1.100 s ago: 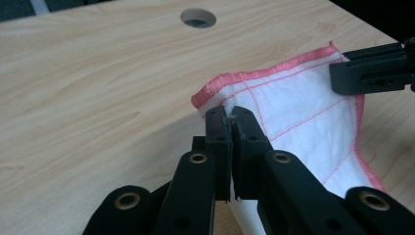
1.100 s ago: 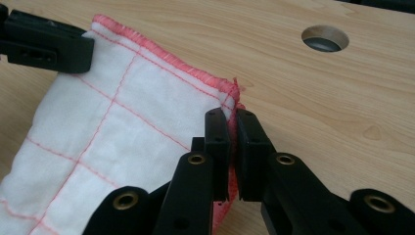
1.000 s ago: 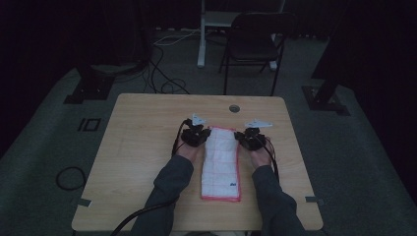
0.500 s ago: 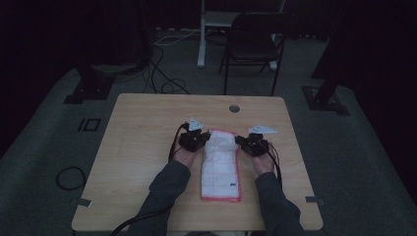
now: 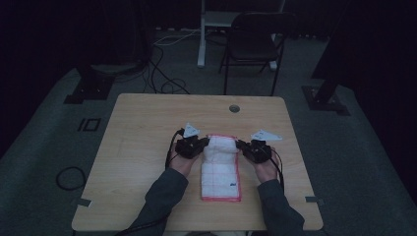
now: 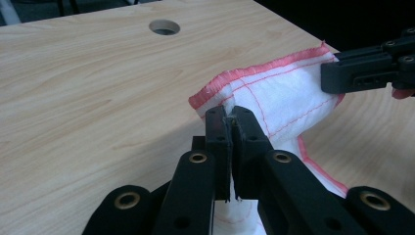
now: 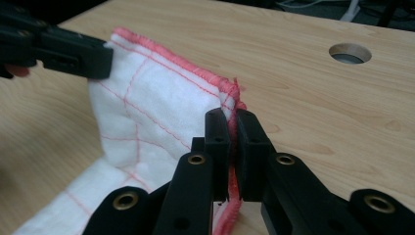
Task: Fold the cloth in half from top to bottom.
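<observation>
A white cloth with a red hem and thin red grid lines [image 5: 221,167] lies on the wooden table [image 5: 147,128], its far end lifted and curling back toward the near end. My left gripper [image 5: 205,143] is shut on the cloth's far left corner [image 6: 215,95]. My right gripper [image 5: 240,144] is shut on the far right corner [image 7: 230,95]. In the left gripper view my jaws pinch the cloth [image 6: 274,93] at its hem, and the right gripper [image 6: 337,78] holds the other corner at right. The right gripper view has the raised cloth [image 7: 147,107] between my jaws and the left gripper [image 7: 103,61].
A round cable hole [image 5: 234,108] sits near the table's far edge. A black chair [image 5: 253,46] and a white stand [image 5: 204,34] are on the floor beyond the table, with cables [image 5: 162,86] and dark stand bases at both sides.
Both grippers have come toward the near edge with the cloth's far end, lifting it off the table and folding it back over the rest of the cloth.
</observation>
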`<state>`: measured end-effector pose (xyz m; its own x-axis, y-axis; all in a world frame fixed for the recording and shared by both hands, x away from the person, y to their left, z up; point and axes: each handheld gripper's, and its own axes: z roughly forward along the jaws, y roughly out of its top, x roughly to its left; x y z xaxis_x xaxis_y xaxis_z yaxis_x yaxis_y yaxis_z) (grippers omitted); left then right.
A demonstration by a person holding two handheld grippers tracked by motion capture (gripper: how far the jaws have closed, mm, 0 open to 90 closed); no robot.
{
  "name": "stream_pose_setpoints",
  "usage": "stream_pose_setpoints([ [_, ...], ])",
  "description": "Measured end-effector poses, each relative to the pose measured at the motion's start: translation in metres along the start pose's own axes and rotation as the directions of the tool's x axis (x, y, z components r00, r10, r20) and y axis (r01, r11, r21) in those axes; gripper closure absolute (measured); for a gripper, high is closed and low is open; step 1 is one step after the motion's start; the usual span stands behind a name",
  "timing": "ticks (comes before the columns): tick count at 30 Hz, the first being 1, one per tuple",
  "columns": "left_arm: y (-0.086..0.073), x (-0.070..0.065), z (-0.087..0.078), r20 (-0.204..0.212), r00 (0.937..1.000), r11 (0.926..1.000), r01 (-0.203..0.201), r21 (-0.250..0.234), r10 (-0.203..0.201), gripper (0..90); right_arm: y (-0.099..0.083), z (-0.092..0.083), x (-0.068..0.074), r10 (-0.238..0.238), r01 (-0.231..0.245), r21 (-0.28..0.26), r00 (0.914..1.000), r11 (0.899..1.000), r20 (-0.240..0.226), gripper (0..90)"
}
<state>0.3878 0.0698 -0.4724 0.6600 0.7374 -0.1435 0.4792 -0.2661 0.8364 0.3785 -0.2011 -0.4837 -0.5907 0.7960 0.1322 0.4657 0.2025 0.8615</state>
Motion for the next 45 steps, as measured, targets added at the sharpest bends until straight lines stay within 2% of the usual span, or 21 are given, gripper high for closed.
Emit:
stream_pose_setpoints([
  [5,-0.003,-0.006,-0.006,0.011,0.9998,0.9999,-0.013,-0.003,0.013,87.6,-0.005,-0.008,0.004,-0.001,0.001,-0.012,1.0,1.0,-0.006,86.2],
  [8,-0.007,-0.008,-0.01,0.019,0.9998,0.9999,-0.008,-0.008,0.008,87.6,-0.006,-0.011,0.007,-0.005,0.005,-0.012,1.0,1.0,-0.007,86.2],
  [15,-0.01,-0.013,-0.017,0.034,0.9994,0.9999,-0.01,-0.011,0.011,87.5,-0.01,-0.02,0.015,-0.034,0.034,-0.015,0.9994,0.999,-0.008,86.3],
  [18,-0.011,-0.016,-0.02,0.037,0.9991,0.9997,-0.021,-0.013,0.022,87.4,-0.012,-0.022,0.017,-0.032,0.032,-0.021,0.9995,0.999,-0.007,86.2],
  [27,-0.018,-0.022,-0.028,0.043,0.9987,0.9994,-0.029,-0.019,0.029,87.4,-0.02,-0.026,0.022,-0.033,0.032,-0.024,0.9993,0.999,-0.017,86.3],
  [31,-0.025,-0.022,-0.032,0.047,0.9986,0.9996,-0.023,-0.018,0.024,87.4,-0.027,-0.027,0.028,-0.034,0.033,-0.017,0.999,0.999,-0.028,86.2],
  [45,-0.043,-0.029,-0.039,0.072,0.9973,0.9999,-0.013,0.0,0.013,87.3,-0.042,-0.03,0.036,-0.03,0.03,0.002,0.9986,1.0,-0.045,86.3],
])
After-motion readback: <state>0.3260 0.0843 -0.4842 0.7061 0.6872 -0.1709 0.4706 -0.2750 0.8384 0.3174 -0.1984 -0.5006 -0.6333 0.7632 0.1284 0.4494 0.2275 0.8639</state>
